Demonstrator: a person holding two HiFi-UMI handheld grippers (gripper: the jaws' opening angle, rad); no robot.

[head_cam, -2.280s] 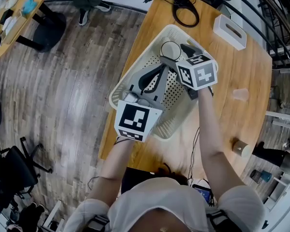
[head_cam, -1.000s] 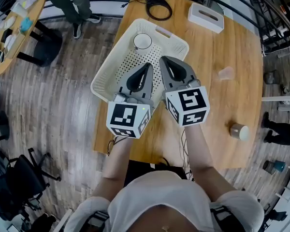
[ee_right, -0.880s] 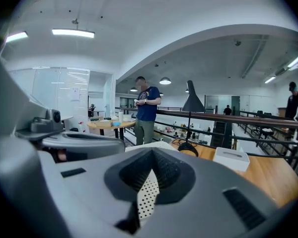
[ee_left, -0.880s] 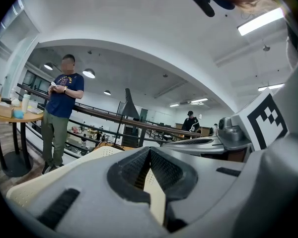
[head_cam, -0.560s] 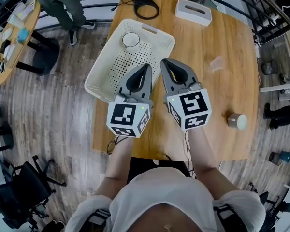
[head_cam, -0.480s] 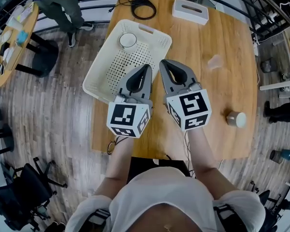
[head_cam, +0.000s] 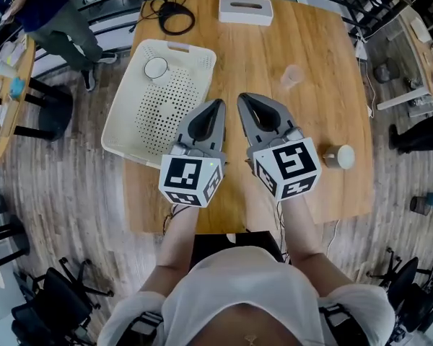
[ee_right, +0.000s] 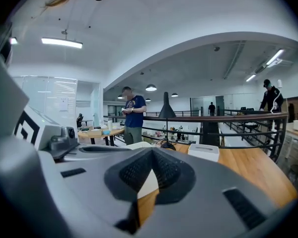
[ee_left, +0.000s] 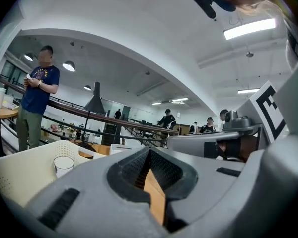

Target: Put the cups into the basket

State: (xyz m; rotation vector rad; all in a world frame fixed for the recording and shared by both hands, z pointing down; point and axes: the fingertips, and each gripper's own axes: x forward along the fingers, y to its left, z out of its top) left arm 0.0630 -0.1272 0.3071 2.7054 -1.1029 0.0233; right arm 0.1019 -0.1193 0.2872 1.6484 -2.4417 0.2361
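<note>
Open office, mezzanine railing (ee_right: 223, 117), desks (ee_right: 97, 132), chairs (head_cam: 54, 305)

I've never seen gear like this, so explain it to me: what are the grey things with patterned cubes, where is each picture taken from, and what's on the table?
A person holds a hand-held gripper in each hand, and the patterned cubes are part of those tools. The top-down picture comes from a camera on the person's head. The other two come from cameras riding on each gripper, looking along its jaws. The left gripper and right gripper are both shut and hold nothing. On the wooden table sits a white basket with one white cup inside. A clear cup and a brown cup are outside it, along with a white box and a cable.
</note>
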